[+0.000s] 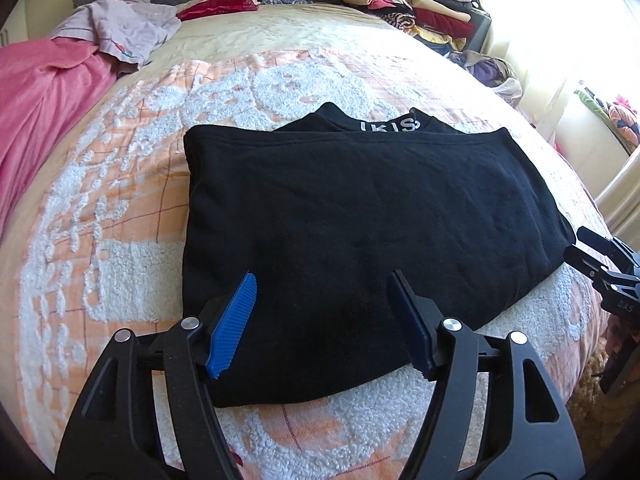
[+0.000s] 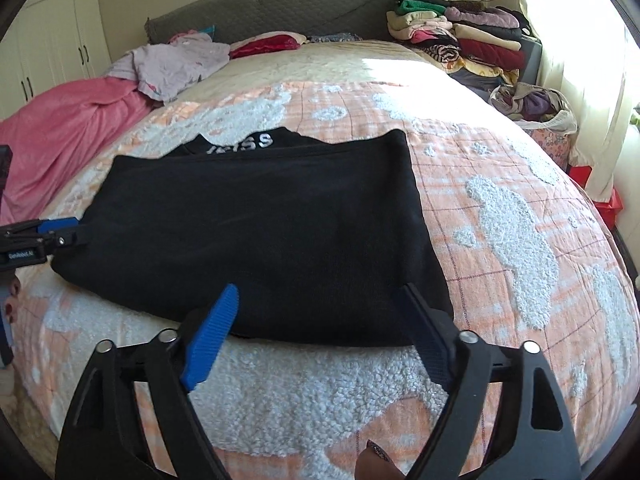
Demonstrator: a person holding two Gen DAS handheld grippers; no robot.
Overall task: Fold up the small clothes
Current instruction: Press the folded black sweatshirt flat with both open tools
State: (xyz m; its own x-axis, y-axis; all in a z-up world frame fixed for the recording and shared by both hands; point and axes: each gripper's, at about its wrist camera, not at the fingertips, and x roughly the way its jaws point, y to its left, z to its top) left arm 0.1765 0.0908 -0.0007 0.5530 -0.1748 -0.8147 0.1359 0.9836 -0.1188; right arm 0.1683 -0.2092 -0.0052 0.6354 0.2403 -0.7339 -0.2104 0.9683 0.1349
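Nearest the lens are the tongs themselves: the left gripper (image 1: 324,320) has its blue pads spread wide over the near-left part of the black top (image 1: 360,216), nothing pinched. Same story for the right gripper (image 2: 320,332), jaws wide apart above the near-right edge of the cloth, holding nothing.

The bedspread (image 2: 500,208) is the big thing here, fuzzy orange and white, and the black top sits in the middle of it, towards the near side.

Handling guess: it's soft knit, light, floppy, zero stiffness, so it'll sag the moment one side goes up. Not slippery, and the fuzzy cover will probably drag on it a bit. I'd take the two near corners, one per gripper, and pinch all layers together so nothing peels apart.

Looks-wise: already folded into a flat-ish rectangle, plain black, with white lettering (image 2: 256,142) peeking out at the far edge on the collar.
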